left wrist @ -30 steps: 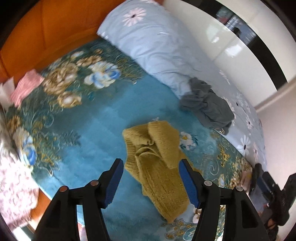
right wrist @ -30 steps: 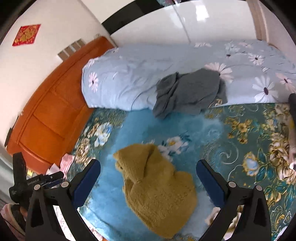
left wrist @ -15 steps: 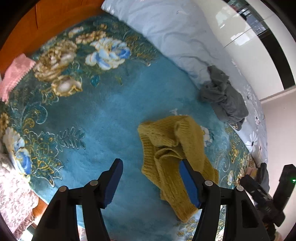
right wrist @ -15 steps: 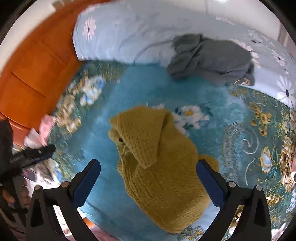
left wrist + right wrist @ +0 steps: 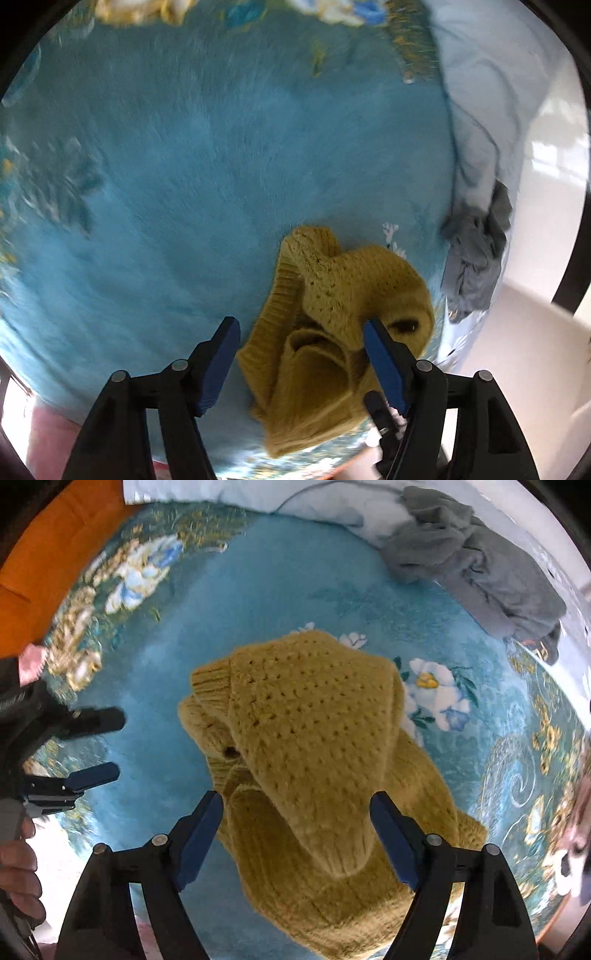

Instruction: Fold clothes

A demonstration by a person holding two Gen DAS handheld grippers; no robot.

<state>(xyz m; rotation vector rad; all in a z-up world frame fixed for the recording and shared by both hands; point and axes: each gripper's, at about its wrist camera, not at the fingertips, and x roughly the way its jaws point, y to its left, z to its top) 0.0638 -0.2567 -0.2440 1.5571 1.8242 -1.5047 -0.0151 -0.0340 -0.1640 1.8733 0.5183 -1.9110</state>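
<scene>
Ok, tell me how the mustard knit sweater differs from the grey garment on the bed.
The mustard sweater is a chunky open knit; the grey garment is smooth, thinner cloth. The sweater lies on the teal floral blanket, directly under the open right gripper; the grey garment sits further off, partly on the pale blue duvet. Both are crumpled and unfolded.

My sweater [image 5: 310, 738] was coarse open knit wool, ribbed at its edges. The blanket [image 5: 258, 590] looked plush and fuzzy. The headboard [image 5: 55, 554] was smooth glossy wood.
</scene>
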